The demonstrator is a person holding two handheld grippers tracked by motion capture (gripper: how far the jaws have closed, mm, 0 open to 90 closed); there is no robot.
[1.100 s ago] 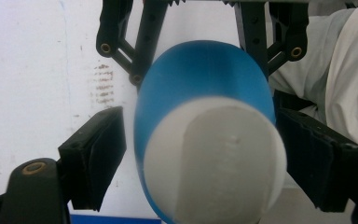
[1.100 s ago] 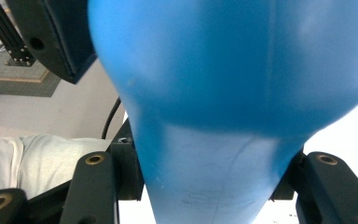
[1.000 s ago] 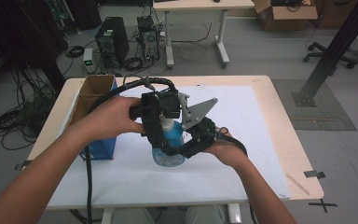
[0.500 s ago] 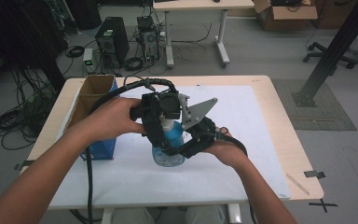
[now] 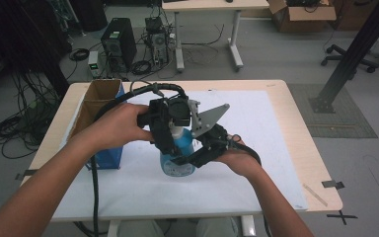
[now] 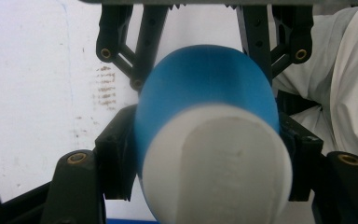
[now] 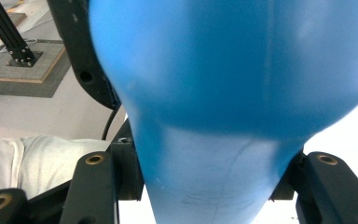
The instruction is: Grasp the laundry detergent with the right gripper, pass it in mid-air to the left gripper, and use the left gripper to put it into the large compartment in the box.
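One blue bottle (image 5: pixel 178 157) stands mid-desk; the left gripper (image 5: pixel 165 129) has just closed, grasping its top, and the right gripper (image 5: pixel 203 150) clenches its body. One box (image 5: pixel 97 106) sits at the left edge.

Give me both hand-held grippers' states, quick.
Left hand-held gripper: jaws have just been closing, now shut on the blue spray bottle's white top.
Right hand-held gripper: shut on the bottle's body.

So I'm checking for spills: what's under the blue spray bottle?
The blue spray bottle stands on the white sheet covering the table. Bare sheet shows around its base; the spot beneath is covered.
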